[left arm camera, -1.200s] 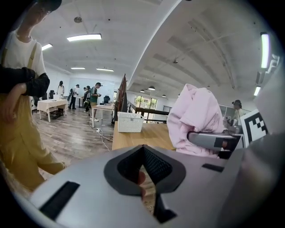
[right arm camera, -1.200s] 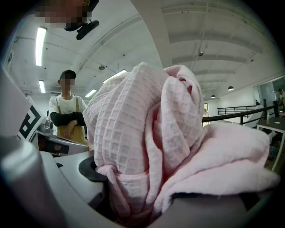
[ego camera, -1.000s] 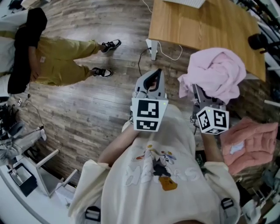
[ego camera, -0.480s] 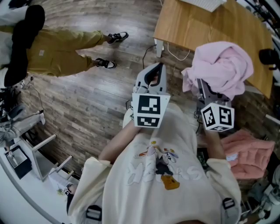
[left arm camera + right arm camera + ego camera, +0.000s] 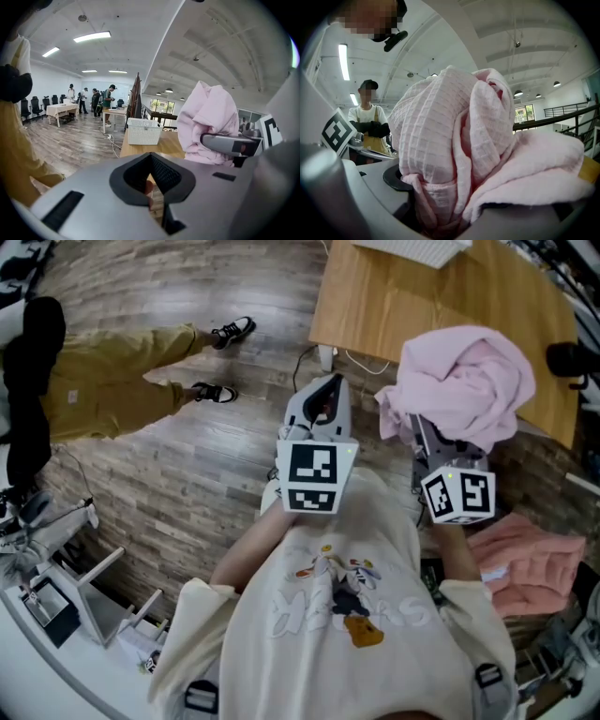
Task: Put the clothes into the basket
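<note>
Our right gripper [image 5: 439, 451] is clamped on the pink waffle-weave garment [image 5: 464, 381], bunched at upper right. Our left gripper [image 5: 319, 411], jaws together, carries nothing. The white basket [image 5: 144, 131] sits on the wooden table [image 5: 375, 306].

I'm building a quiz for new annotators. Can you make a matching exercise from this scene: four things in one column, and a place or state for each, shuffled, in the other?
Things:
1. light pink garment
2. white basket
3. salmon-pink garment
4. left gripper

Places or states:
A. on the wooden table
B. jaws together, empty
C. clamped in the right gripper
D. low at the head view's right edge

Pairs: 1-C, 2-A, 3-D, 4-B
</note>
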Demonstrator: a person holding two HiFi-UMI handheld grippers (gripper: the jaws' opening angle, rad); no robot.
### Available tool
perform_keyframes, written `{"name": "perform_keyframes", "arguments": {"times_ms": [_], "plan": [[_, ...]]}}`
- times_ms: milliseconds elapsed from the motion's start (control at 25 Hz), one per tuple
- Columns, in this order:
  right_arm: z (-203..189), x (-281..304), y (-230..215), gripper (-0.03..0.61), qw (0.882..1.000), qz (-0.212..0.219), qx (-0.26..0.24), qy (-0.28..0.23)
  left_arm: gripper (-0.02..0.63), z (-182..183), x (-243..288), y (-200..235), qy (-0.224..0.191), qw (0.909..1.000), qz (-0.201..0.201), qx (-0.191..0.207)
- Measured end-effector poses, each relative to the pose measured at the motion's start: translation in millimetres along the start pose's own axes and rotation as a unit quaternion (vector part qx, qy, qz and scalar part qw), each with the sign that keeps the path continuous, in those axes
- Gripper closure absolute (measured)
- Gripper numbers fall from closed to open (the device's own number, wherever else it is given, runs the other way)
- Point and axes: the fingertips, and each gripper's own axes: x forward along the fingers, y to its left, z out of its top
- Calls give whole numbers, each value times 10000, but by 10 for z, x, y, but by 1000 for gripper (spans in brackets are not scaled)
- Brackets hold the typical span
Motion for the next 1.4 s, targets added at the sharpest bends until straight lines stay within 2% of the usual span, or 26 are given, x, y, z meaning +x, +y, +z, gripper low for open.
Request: {"name": "perform_keyframes", "arguments": {"times_ms": [280, 720, 1040, 1400], "plan": [[153, 629, -185, 170, 9999, -125, -78, 83, 614, 347, 657, 201, 125, 9996, -265, 9], [478, 1766, -186, 170, 9992, -359, -178, 41, 614, 1018, 1434, 913, 61, 9977, -675, 75], [561, 2204, -149, 170, 9986, -501, -132, 99, 614, 1137, 1749, 1211, 200, 9962, -853, -14], [705, 2354, -387, 172, 9989, -441, -153, 37, 614, 1313, 1995, 1128, 160, 9961, -859, 81]]}}
